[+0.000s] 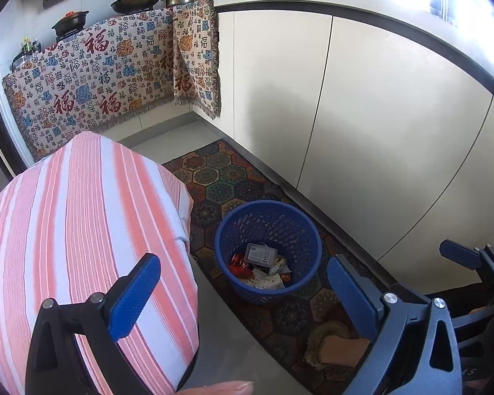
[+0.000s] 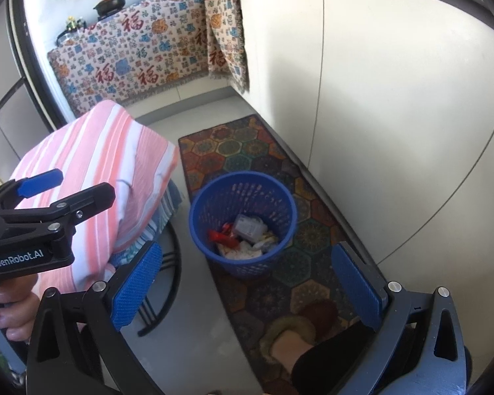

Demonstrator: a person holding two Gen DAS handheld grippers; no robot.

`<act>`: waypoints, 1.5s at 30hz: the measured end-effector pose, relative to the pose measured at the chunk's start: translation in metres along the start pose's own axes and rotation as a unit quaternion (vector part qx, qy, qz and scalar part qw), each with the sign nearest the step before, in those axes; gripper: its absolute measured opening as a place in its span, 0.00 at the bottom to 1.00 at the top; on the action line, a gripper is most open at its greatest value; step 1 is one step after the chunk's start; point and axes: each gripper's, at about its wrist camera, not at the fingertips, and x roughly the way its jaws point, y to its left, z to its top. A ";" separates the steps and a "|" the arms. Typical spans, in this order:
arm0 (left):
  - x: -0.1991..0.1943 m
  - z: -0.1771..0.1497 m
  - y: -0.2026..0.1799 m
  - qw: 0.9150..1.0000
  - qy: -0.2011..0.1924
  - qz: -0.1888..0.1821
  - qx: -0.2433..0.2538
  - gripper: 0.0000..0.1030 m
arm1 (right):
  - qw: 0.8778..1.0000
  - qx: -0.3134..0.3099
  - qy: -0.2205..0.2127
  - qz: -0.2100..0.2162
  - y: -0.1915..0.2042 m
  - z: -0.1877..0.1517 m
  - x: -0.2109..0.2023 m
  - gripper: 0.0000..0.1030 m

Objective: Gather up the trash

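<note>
Since both the left gripper (image 1: pixel 243 299) and right gripper (image 2: pixel 247 284) gape empty, the light, thin-walled basket (image 2: pixel 194 227), lower centre, probably suits a rim grip.

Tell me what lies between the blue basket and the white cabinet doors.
Only the patterned rug and the dark plinth strip; nothing stands between the blue basket and the cabinet doors. Both wrist views show it.

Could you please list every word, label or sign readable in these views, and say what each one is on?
"GenRobot.AI": on the body of the left hand-held gripper, right wrist view.
"福": woven repeatedly in red into the patterned cloth draped over the counter front.
Label on the grey box in the blue basket: too small to read.
Faint marking on the right hand-held gripper: unreadable.
</note>
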 end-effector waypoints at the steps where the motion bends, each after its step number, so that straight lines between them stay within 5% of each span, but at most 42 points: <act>1: 0.001 -0.001 -0.001 1.000 0.001 0.000 0.000 1.00 | 1.000 0.000 0.002 -0.001 0.000 0.000 0.000 1.00; 45: 0.008 -0.004 -0.010 1.000 0.011 0.001 0.010 1.00 | 1.000 0.009 0.021 -0.013 0.000 -0.006 -0.003 1.00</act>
